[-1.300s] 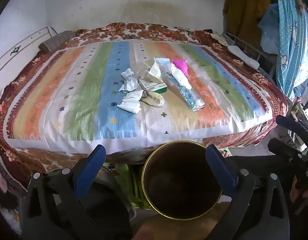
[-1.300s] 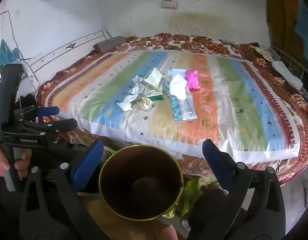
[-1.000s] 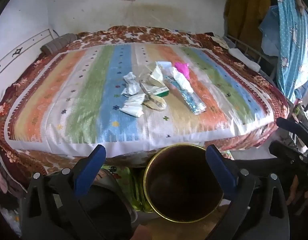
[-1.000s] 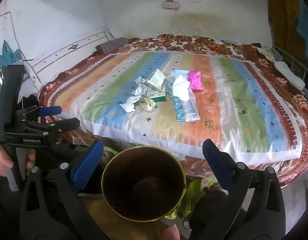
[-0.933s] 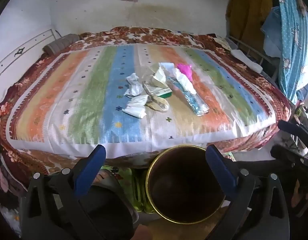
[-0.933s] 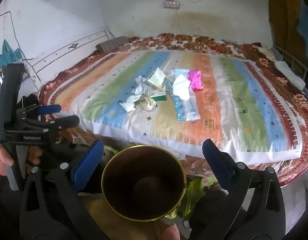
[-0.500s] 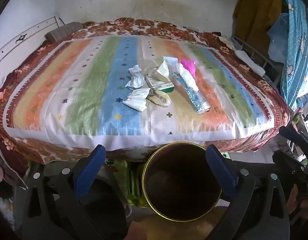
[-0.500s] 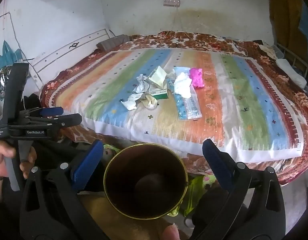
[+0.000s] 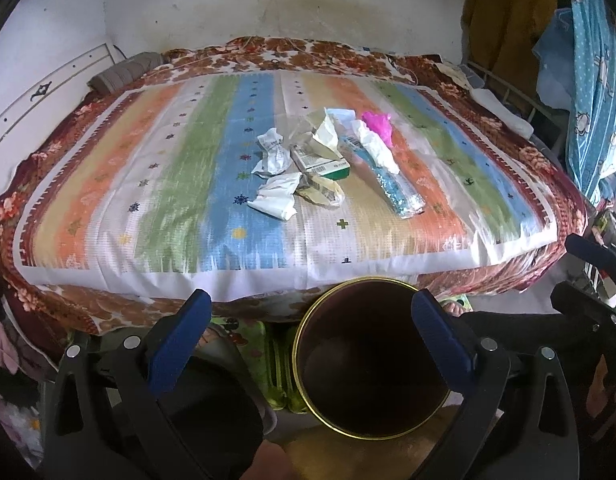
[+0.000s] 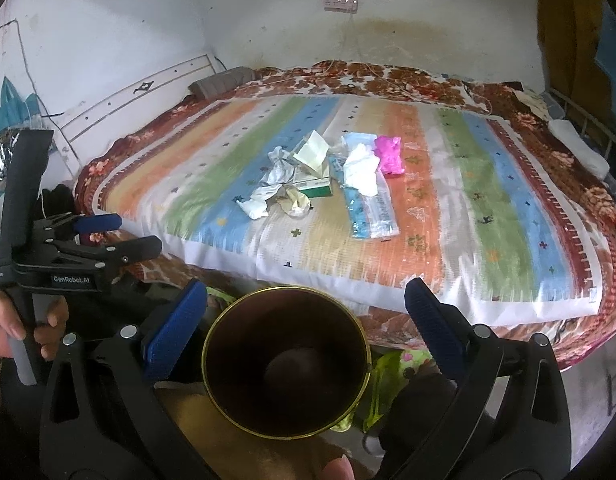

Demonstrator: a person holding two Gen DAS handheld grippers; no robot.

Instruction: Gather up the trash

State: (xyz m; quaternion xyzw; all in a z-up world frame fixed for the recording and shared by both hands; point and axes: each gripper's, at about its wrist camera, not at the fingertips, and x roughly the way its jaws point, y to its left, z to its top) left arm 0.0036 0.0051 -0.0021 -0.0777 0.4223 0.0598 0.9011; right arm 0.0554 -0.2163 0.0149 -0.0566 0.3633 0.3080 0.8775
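Observation:
A heap of trash lies mid-bed: crumpled white paper (image 9: 272, 155) (image 10: 279, 170), a green and white box (image 9: 323, 165) (image 10: 316, 189), a blue wrapper (image 9: 394, 186) (image 10: 368, 210), a white tissue (image 10: 362, 172) and a pink bag (image 9: 376, 123) (image 10: 390, 154). A dark bin with a gold rim (image 9: 348, 344) (image 10: 235, 348) stands on the floor at the bed's near edge. My left gripper (image 9: 310, 322) and right gripper (image 10: 303, 314) hover open above the bin, short of the bed, holding nothing. The left gripper (image 10: 107, 236) also shows at the right view's left edge, held by a hand.
The striped bedspread (image 9: 179, 184) (image 10: 488, 208) covers a bed against a white wall. A grey pillow (image 9: 123, 72) lies at its far left corner. Hanging clothes (image 9: 588, 80) and a metal rack stand to the right. Green patterned plastic (image 10: 384, 380) lies on the floor by the bin.
Both views have drifted a little in front of the bed, and the left view now looks down on it more. The trash has not moved and both grippers stay open.

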